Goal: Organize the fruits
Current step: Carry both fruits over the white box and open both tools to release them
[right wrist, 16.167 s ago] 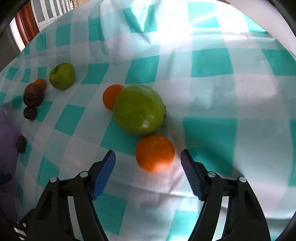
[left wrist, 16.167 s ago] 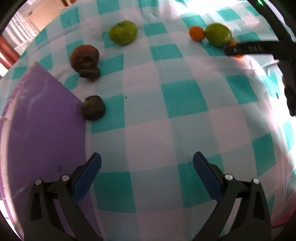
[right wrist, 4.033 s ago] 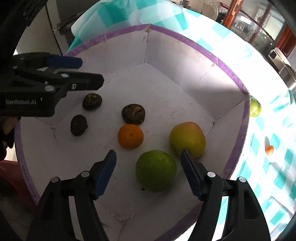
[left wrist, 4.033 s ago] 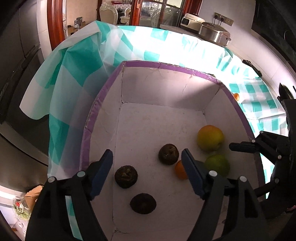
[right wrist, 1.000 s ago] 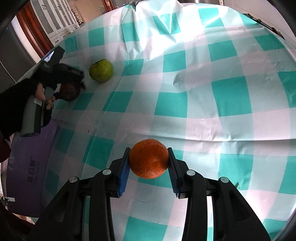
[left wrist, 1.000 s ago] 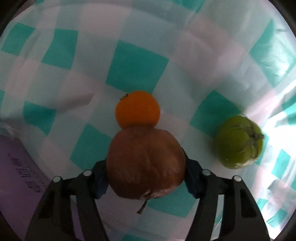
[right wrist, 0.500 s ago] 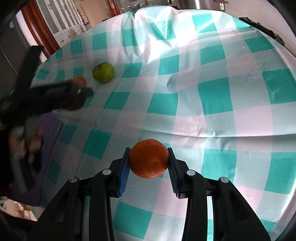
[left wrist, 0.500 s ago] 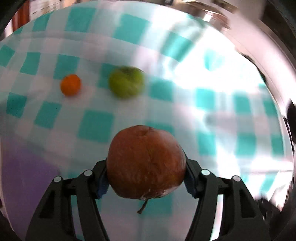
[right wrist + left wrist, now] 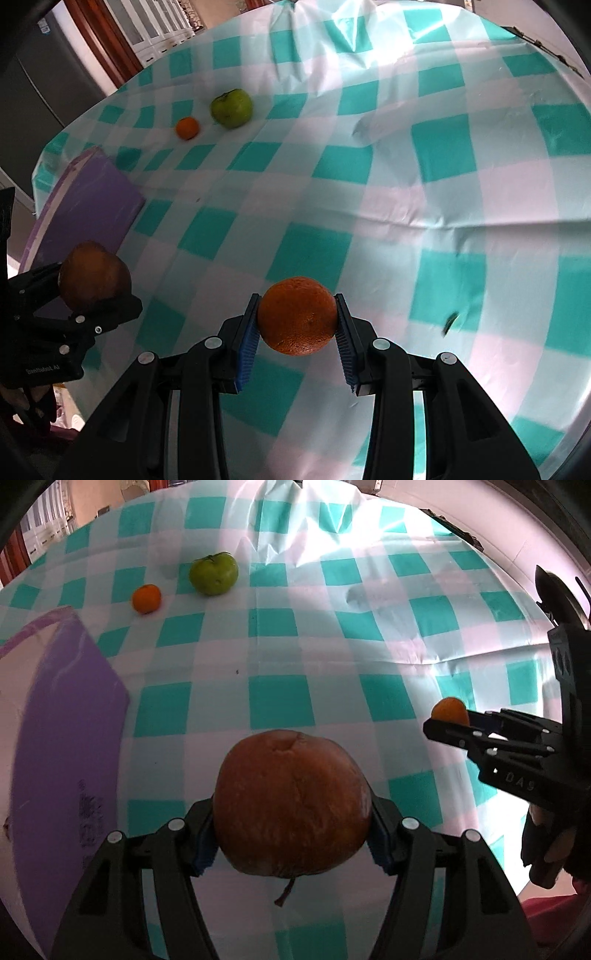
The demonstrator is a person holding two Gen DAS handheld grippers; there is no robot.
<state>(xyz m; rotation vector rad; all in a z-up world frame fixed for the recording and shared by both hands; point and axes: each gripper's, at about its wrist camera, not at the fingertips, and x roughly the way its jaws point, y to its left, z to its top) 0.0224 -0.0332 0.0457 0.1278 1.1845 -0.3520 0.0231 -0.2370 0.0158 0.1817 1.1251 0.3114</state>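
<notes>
My left gripper [image 9: 291,834] is shut on a large brown-red apple [image 9: 291,801] and holds it above the checked tablecloth; it also shows in the right wrist view [image 9: 94,282]. My right gripper [image 9: 297,326] is shut on an orange [image 9: 297,315], held above the cloth; the orange also shows at the right of the left wrist view [image 9: 448,710]. A green apple [image 9: 213,573] and a small orange [image 9: 146,598] lie on the cloth at the far left. The purple-rimmed box [image 9: 70,701] stands at the left.
The teal and white checked tablecloth [image 9: 332,646] covers the table, with creases at the far side. The table edge drops off at the left behind the box [image 9: 92,199]. Wooden cabinets and a dark appliance stand beyond the table.
Both grippers have moved back and lifted with their fruit. The left gripper has swung away from the small orange and green apple, which now lie farther off.
</notes>
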